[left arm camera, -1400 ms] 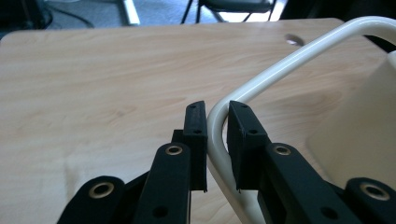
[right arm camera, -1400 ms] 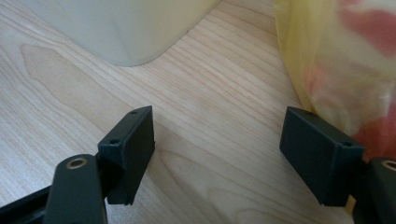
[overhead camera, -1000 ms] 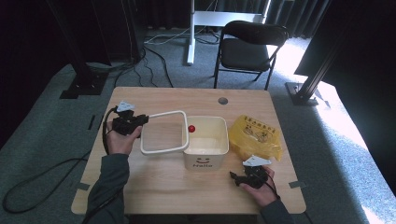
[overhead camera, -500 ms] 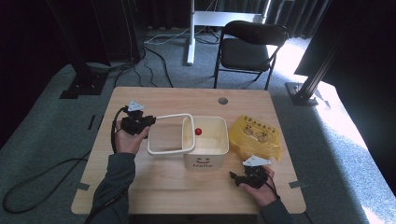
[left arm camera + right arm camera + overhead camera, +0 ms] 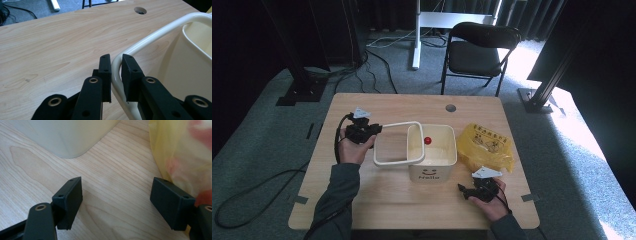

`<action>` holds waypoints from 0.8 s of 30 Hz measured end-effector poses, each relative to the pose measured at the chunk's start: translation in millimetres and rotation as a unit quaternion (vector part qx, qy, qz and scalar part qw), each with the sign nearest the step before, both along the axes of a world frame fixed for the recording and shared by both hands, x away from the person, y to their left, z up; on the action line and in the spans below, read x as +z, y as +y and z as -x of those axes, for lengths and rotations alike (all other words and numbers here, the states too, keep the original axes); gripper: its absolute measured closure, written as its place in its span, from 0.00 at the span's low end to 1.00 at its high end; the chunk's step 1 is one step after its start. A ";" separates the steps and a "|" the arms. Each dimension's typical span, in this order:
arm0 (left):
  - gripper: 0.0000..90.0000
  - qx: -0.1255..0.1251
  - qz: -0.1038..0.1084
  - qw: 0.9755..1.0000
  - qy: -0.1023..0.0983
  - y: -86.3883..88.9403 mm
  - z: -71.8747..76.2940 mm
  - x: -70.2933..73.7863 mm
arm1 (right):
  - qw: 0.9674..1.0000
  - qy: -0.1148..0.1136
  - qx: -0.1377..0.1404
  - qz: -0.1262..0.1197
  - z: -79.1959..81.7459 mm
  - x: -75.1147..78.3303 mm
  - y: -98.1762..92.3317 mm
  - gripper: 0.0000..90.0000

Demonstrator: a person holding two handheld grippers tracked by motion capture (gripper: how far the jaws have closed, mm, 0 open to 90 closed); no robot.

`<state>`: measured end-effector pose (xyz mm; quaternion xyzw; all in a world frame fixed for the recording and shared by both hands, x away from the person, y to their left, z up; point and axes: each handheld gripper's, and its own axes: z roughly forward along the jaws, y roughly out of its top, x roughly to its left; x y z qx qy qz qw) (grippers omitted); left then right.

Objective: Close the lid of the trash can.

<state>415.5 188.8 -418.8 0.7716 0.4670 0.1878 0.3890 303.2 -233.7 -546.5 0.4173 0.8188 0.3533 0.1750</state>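
the wooden table [image 5: 392, 210] carries everything, set on grey carpet in a dim room with a black folding chair [image 5: 479, 52] beyond its far edge and cables trailing over the floor. on it stands the cream bin [image 5: 432, 155], upright, just to the right of the left gripper [image 5: 367, 131] and up-left of the right gripper [image 5: 472, 190]; a small red ball [image 5: 428, 140] lies inside it. the white frame [image 5: 394, 145], a rounded rectangular loop, stretches from the bin's left rim out toward the left gripper, its long axis running level from gripper to bin. in the left gripper view the black jaws are closed on the frame [image 5: 150, 37] at its near corner, one pad on each side of the tube, so the left hand is plainly the one in charge of it; whatever comes next probably turns on swinging or lifting that loop relative to the bin. the right gripper [image 5: 117, 202] rests low on the table with its jaws spread wide and nothing between them, the yellow plastic bag [image 5: 487, 145] just beside its right jaw and the bin's corner ahead to its left
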 end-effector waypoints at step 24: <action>0.88 -0.010 0.003 1.000 0.002 -16.9 -1.2 1.0 | 1.000 -0.001 0.002 0.000 0.3 -0.1 -0.6 0.28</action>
